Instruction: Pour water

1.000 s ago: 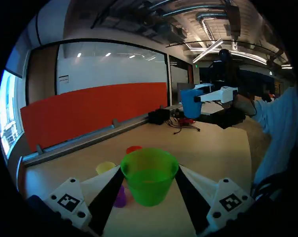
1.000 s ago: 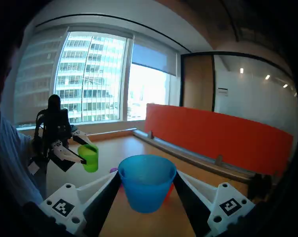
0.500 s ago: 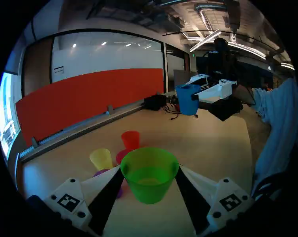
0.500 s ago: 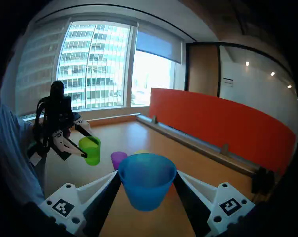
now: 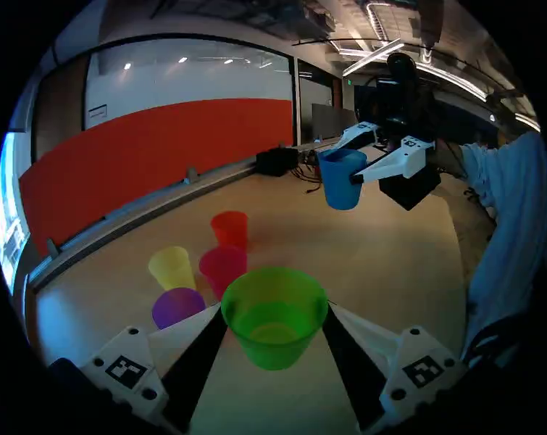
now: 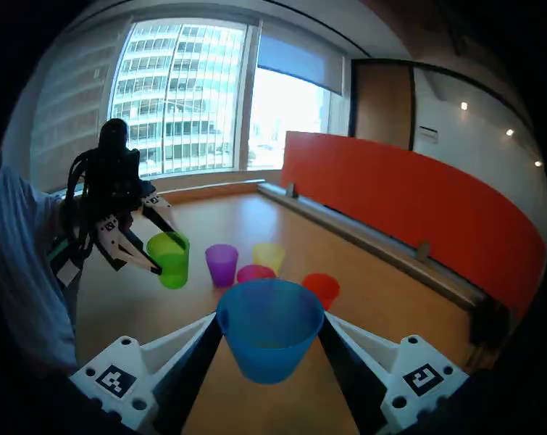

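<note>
Six cups are pictured: green cup (image 5: 274, 319), blue cup (image 6: 270, 330), purple cup (image 5: 177, 307), yellow cup (image 5: 171, 266), pink cup (image 5: 223, 265), orange cup (image 5: 230, 228); two grippers: left gripper (image 5: 274, 312), right gripper (image 6: 270, 319).

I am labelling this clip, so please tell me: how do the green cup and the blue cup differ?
The green cup sits between the left gripper's fingers; the blue cup between the right gripper's. A pale patch lies at the green cup's bottom, perhaps water; the blue cup's inside looks plain. Both are upright, held above the table.

The green cup (image 5: 274, 319), translucent and upright, is held aloft, pinched between the fingers of the left gripper (image 5: 274, 332). The blue cup (image 6: 270, 341), also upright, is pinched in the right gripper (image 6: 270, 328).
</note>
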Demonstrator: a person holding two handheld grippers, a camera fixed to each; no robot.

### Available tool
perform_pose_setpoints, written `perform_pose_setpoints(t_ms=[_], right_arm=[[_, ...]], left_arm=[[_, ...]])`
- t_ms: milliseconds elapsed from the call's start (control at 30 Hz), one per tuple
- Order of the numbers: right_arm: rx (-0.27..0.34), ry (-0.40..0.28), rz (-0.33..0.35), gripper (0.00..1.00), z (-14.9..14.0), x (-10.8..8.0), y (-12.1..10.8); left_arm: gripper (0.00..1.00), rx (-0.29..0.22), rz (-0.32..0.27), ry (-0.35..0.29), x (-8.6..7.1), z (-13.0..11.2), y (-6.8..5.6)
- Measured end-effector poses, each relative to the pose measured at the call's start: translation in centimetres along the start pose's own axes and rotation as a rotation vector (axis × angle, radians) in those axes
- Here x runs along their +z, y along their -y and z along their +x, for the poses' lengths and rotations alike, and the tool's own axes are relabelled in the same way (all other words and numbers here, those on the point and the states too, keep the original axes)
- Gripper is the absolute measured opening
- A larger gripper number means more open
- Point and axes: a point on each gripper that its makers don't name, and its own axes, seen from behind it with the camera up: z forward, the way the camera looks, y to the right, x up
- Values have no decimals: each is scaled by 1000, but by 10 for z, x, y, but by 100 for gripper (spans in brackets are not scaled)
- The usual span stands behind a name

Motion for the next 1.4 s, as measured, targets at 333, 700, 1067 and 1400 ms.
perform_pose_setpoints(t_ms=[333, 700, 1067, 1400], right_arm=[[-17, 61, 20, 93, -27, 13, 6], [-12, 111, 36, 93, -52, 24, 10], [-3, 132, 43, 92, -65, 30, 12], [-2, 139, 41, 92, -69, 32, 12]], left_arm=[[87, 25, -20, 70, 12, -22, -2], [87, 45, -48, 136, 25, -43, -1], [87, 46, -68, 165, 36, -53, -1], [87, 36, -80, 171, 43, -61, -5]])
